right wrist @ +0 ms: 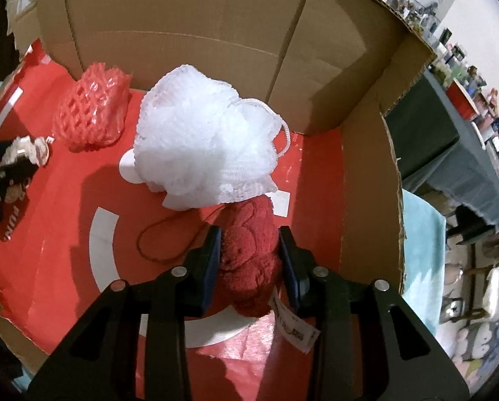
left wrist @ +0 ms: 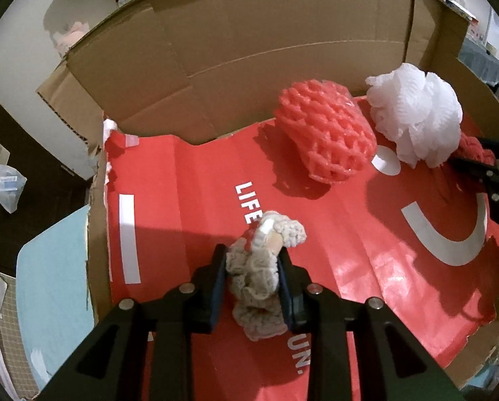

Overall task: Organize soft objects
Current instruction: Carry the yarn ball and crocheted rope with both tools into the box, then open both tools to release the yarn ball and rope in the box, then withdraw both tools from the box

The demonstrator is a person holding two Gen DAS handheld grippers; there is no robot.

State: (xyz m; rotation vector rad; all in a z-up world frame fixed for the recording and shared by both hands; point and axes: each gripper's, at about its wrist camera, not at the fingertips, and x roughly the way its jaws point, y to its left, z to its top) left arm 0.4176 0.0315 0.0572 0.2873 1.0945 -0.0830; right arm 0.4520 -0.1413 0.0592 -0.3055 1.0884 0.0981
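Gripping a beige crocheted scrunchie (left wrist: 261,277), the left gripper (left wrist: 251,267) holds it lengthwise along its fingers above a cardboard box's (left wrist: 249,33) red floor; the right gripper (right wrist: 249,254) clamps a dark red plush toy (right wrist: 251,257) likewise, touching a white mesh pouf (right wrist: 202,147) beside pink foam netting (right wrist: 92,117)

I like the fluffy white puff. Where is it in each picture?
Left wrist view: the puff sits upper right, beside the pink net.
Right wrist view: the puff sits in the middle, just above the right tool.
Shared landmark: the pink net.
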